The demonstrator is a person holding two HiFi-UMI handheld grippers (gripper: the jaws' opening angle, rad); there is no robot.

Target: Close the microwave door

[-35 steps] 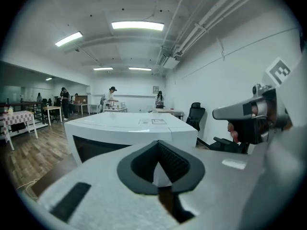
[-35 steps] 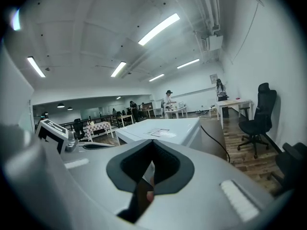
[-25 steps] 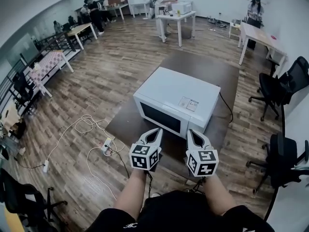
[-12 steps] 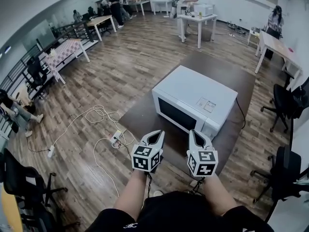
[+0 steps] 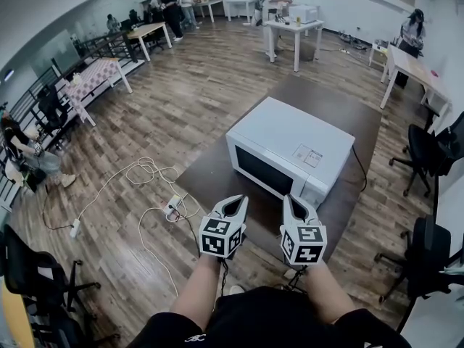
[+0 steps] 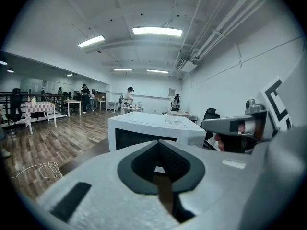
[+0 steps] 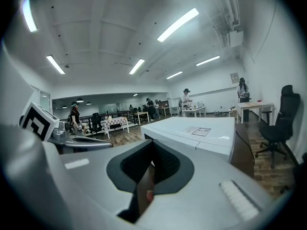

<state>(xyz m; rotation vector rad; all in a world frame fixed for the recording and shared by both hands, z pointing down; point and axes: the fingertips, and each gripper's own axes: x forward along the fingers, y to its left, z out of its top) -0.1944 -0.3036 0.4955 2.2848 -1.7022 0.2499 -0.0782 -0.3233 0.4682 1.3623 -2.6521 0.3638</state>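
Microwave (image 5: 290, 147): white case, with its dark-windowed door (image 5: 255, 171) flush with the front and closed.

Head view: the unit stood on a dark brown surface (image 5: 210, 176), ahead of both sets of fingers and clear of them. Its front faced the tips. The left gripper (image 5: 235, 201) and right gripper (image 5: 291, 200) were side by side, each with its fingers drawn together on nothing. A white cable (image 5: 138, 176) lay looped on the wooden floor (image 5: 167, 114), off to the left of the left fingers.

Left gripper view: the fingers met tip to tip with nothing between them. The microwave (image 6: 148, 128) stood beyond the tips, untouched, window side toward them. The right gripper (image 6: 240, 126) was to the right of the fingers.

Right gripper view: the fingers were likewise together and empty. The microwave (image 7: 196, 131) was beyond the tips and a little to their right, showing its top. The left gripper (image 7: 76, 140) was to the left of the fingers.
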